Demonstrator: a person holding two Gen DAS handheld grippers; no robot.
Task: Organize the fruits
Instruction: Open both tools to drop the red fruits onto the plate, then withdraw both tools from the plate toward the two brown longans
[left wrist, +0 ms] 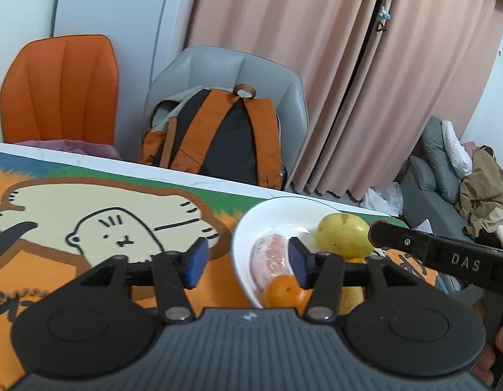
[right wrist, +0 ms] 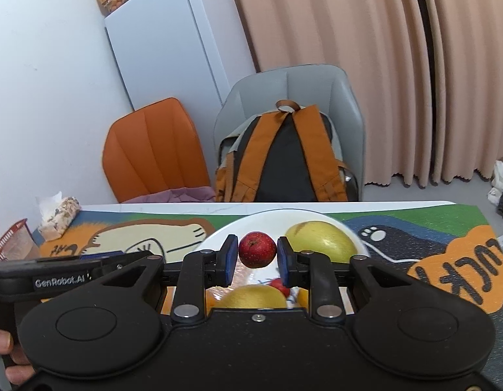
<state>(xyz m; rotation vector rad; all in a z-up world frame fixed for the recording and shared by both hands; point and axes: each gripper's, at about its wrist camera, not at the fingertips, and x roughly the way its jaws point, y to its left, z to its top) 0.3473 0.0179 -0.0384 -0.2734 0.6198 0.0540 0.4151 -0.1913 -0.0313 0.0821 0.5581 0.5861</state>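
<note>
While the left gripper (left wrist: 248,262) hangs spread and empty over the white plate (right wrist: 219,238) near the mat's far edge, the right gripper (right wrist: 257,258) brackets the small red fruit (right wrist: 257,249) above it with slight gaps, likely dropping it among the pears.

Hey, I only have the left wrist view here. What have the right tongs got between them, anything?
Observer: A small round red fruit sits between the right tongs; the blue pads look just clear of it.
Operator: Any more like it on the plate?
Observer: Yes, a second small red fruit lies on the round white plate, lower in the picture.
Operator: What's at the table's left end?
Observer: A soft patterned tissue pack, and a red mesh basket at the edge.
</note>
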